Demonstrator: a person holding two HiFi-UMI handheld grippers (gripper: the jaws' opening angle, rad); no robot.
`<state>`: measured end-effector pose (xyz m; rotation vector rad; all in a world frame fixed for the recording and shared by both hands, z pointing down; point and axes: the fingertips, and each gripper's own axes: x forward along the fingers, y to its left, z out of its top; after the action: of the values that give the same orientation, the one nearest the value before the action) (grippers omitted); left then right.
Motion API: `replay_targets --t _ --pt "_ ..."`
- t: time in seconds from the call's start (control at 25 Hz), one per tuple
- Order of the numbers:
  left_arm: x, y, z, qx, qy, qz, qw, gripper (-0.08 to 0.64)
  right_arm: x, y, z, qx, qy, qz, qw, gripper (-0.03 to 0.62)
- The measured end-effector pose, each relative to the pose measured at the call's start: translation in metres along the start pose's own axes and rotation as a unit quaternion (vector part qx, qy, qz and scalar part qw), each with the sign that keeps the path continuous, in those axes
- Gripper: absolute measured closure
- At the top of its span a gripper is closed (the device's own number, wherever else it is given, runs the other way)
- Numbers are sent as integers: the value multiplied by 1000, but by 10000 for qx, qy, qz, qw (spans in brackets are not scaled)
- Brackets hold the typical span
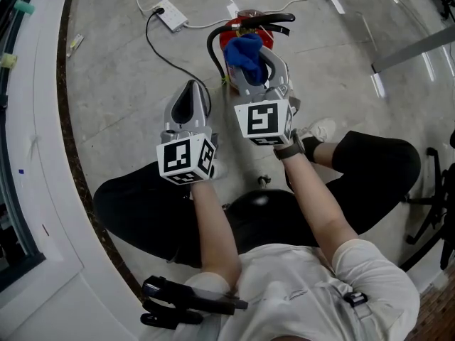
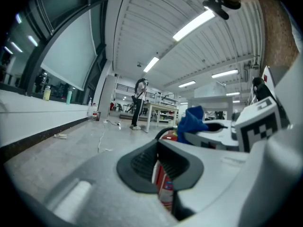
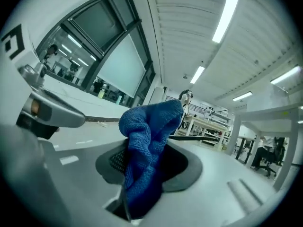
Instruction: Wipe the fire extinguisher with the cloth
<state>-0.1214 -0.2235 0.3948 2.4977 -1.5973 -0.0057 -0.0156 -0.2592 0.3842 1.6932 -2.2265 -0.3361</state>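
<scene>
Now, in the head view, I am holding my right gripper (image 1: 257, 68) at the top of the upright red metal fire extinguisher (image 1: 226, 40) standing on the grey floor (image 1: 106, 84). The crumpled blue woven cloth (image 1: 245, 52) is bunching just below its black lever handle (image 1: 269, 18). My left gripper (image 1: 189, 99) is hovering just beside the cylinder, lower and to the left.

In the left gripper view, my jaws are sitting closed on nothing, with the red cylinder showing beyond the narrow slit.

In the right gripper view, my jaws are clamping the cloth firmly, a fold standing above them.

I judge the wiping is barely under way. I should be pressing the cloth flat and stroking down around the body, bracing the extinguisher with the left gripper against tipping.
</scene>
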Motion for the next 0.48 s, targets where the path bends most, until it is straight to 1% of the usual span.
replay_targets --t 0.08,0.2,0.28,0.32,0.36,0.4,0.48 --pt "2 -1 -3 -48 19 -17 10000 558 11 3 -4 20 -18 64 10000 445" --pt "3 -3 -6 -81 51 -65 9999 558 5 17 -17 254 -418 260 9985 445" --pt "4 -1 -7 -113 50 -84 9999 558 -4 31 -25 217 -566 338 9976 439" --pt "4 0 -8 -139 56 -82 9999 558 -6 39 -34 111 -488 381 9980 440" --pt "5 2 -11 -165 74 -74 9998 558 -6 48 -49 32 -275 450 9986 445" --pt "5 3 -14 -184 104 -59 9998 558 -3 58 -70 45 42 529 9986 445" --pt "5 6 -19 -210 167 -26 9996 558 2 73 -126 345 771 657 9943 445"
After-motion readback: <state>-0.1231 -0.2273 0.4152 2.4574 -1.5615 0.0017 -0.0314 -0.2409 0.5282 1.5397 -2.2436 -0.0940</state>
